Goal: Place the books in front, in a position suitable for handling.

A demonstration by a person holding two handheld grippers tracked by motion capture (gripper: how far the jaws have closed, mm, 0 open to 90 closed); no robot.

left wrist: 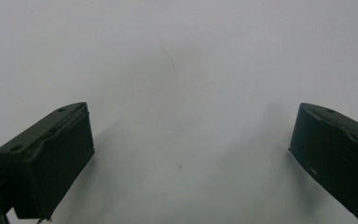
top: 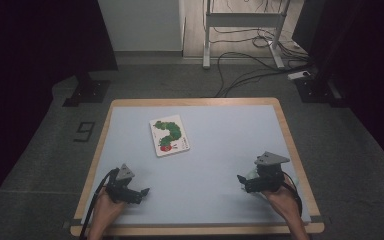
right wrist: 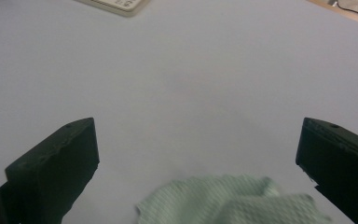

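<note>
Both jaw pairs stand wide and empty: the right gripper (top: pixel 244 184) hangs over the pale green cloth (right wrist: pixel 233 201) lying free on the surface (top: pixel 220 150), while the left gripper (top: pixel 141 192) idles near left.

On the table (top: pixel 130 107) a book (top: pixel 169 135) lies a little left of the middle, towards the far side. Nearer the person, the left gripper (top: pixel 142 192) sits at the near left corner and the right gripper (top: pixel 241 181) at the near right — well apart from each other and from the book. A cloth (right wrist: pixel 233 200) lies on the table just beneath the right gripper, between its parted jaws.
</note>
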